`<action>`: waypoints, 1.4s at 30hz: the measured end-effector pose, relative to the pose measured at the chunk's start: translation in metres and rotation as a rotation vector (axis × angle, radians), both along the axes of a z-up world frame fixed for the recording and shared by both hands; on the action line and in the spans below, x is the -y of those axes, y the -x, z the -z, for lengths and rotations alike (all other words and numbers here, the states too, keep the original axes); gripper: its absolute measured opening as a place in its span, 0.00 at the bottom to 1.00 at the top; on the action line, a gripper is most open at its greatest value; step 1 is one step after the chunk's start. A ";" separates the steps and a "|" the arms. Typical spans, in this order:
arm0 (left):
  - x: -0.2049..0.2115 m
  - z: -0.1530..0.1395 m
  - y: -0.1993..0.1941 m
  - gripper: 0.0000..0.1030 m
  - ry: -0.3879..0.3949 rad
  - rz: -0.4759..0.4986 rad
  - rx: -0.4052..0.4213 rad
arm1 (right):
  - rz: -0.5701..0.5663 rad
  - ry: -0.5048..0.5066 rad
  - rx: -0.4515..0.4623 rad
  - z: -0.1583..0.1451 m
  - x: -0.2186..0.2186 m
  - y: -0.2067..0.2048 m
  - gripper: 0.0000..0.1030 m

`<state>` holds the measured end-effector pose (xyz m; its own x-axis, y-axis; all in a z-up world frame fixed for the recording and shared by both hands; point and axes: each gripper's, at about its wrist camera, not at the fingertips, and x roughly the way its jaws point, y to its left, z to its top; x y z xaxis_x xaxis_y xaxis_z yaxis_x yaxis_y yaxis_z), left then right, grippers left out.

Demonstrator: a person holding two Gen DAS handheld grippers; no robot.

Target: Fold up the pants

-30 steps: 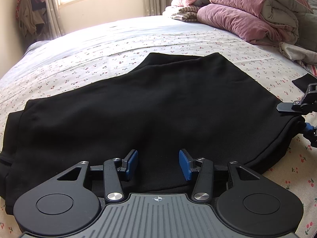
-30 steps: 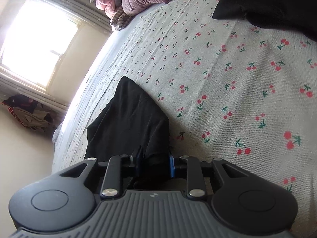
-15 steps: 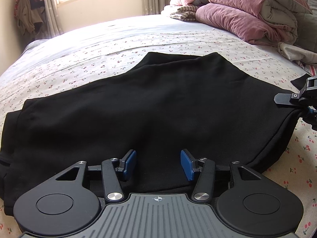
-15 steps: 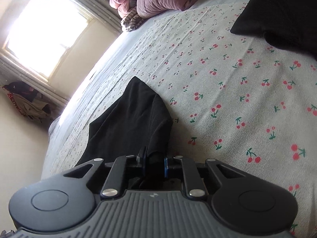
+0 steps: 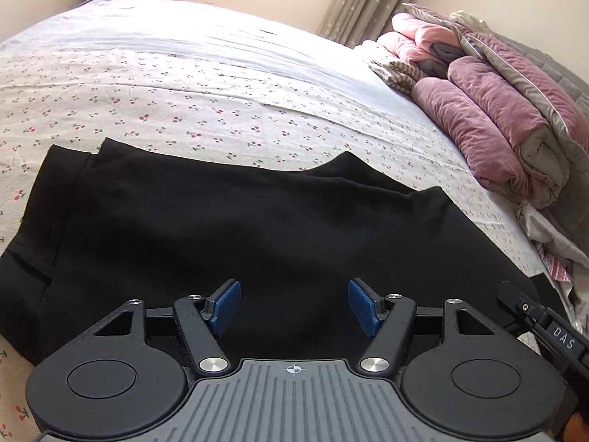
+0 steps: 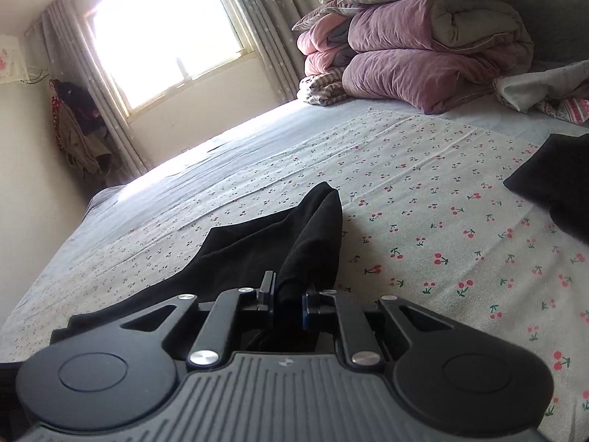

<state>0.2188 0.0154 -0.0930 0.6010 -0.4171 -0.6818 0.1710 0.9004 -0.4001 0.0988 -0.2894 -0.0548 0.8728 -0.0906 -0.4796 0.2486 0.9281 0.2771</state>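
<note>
Black pants (image 5: 235,228) lie spread across the cherry-print bed sheet (image 5: 191,103), filling the lower half of the left wrist view. My left gripper (image 5: 294,307) hovers over their near edge, its jaws opening, with nothing pinched between the blue pads (image 5: 224,304). In the right wrist view my right gripper (image 6: 288,300) is shut on a bunched corner of the pants (image 6: 309,243), which rises in a peak ahead of the fingers. The right gripper's body (image 5: 545,326) shows at the lower right edge of the left wrist view.
Folded pink and mauve quilts (image 6: 423,44) are stacked at the far right of the bed. Another black garment (image 6: 556,184) lies on the sheet to the right. Light-coloured crumpled clothes (image 6: 541,92) sit by the quilts. A window (image 6: 165,37) and curtains stand beyond.
The left gripper's jaws widened and it rolled and swung, shifting the pants left in view. The right gripper closed fully on the pants corner, rolled upright and lifted the fabric.
</note>
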 end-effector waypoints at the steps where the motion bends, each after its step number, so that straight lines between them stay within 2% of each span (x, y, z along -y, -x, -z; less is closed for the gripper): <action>1: -0.011 -0.002 -0.004 0.63 0.027 -0.025 -0.010 | -0.020 0.048 0.007 -0.001 -0.011 -0.002 0.00; 4: -0.038 -0.008 -0.019 0.63 0.070 -0.052 -0.044 | -0.087 0.103 0.042 -0.006 -0.036 -0.010 0.00; 6: -0.056 -0.010 -0.027 0.63 0.070 -0.087 -0.041 | -0.188 0.124 0.081 -0.011 -0.067 -0.015 0.00; 8: -0.073 -0.010 -0.032 0.63 0.073 -0.111 -0.045 | -0.307 0.205 0.087 -0.008 -0.108 -0.015 0.00; 12: -0.096 -0.009 -0.038 0.63 0.126 -0.106 -0.077 | -0.532 0.320 0.008 0.023 -0.178 -0.007 0.00; 14: -0.097 -0.005 -0.039 0.64 0.119 -0.110 -0.098 | -0.583 0.363 -0.017 0.036 -0.198 0.001 0.00; 18: -0.089 0.002 -0.041 0.64 0.085 -0.100 -0.132 | -0.602 0.399 -0.020 0.042 -0.207 0.012 0.00; 24: -0.085 0.004 -0.039 0.64 0.116 -0.063 -0.132 | -0.563 0.301 0.000 0.025 -0.186 0.014 0.00; 32: -0.089 0.013 -0.050 0.64 0.247 -0.074 -0.190 | -0.530 0.262 0.014 0.019 -0.183 0.016 0.00; 35: -0.085 0.017 -0.060 0.64 0.286 -0.065 -0.202 | -0.538 0.305 0.018 0.022 -0.192 0.016 0.00; 38: -0.076 0.022 -0.072 0.63 0.252 -0.038 -0.211 | -0.551 0.366 0.028 0.024 -0.198 0.021 0.00; 40: -0.069 0.028 -0.079 0.59 0.207 -0.034 -0.218 | -0.558 0.421 0.042 0.025 -0.203 0.024 0.00; 42: -0.063 0.033 -0.083 0.36 0.174 -0.019 -0.213 | -0.572 0.479 0.054 0.026 -0.209 0.027 0.00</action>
<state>0.3014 0.0787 -0.1255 0.4608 -0.5291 -0.7125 0.0499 0.8170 -0.5745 0.0713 -0.0808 -0.0803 0.8673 0.1967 -0.4572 -0.3121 0.9305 -0.1916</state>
